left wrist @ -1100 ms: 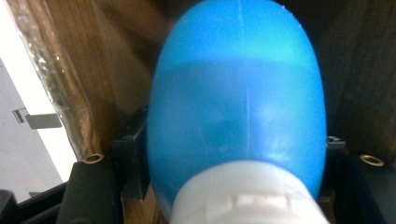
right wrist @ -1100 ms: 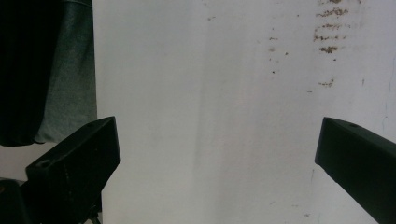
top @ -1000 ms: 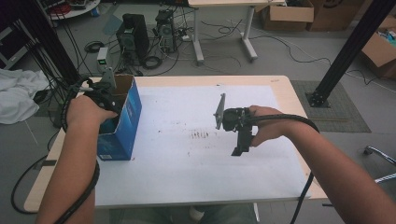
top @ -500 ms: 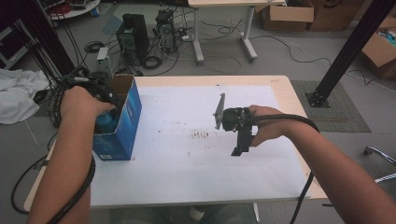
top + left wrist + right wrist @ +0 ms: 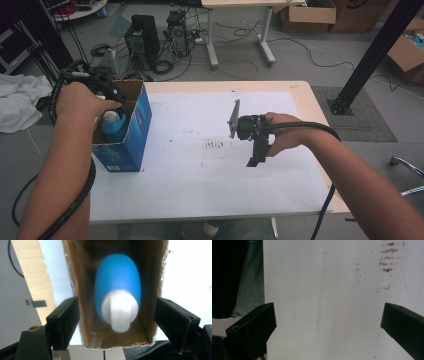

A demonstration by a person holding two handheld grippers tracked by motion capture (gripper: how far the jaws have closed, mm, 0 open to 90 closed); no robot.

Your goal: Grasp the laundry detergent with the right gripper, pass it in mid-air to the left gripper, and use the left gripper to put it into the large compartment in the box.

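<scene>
At the left of the frame my left claw (image 5: 116,322) hangs over the open blue box (image 5: 134,131), its jaws just opened and clear of the blue bottle (image 5: 117,296), which stands inside. I judge the drop-off done; next, lift clear. Right of centre, my right claw (image 5: 256,150) hovers wide and empty above the white counter (image 5: 200,180).

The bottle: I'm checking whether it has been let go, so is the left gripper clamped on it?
No, the left gripper has its jaws spread outside the box, clear of the bottle.
</scene>
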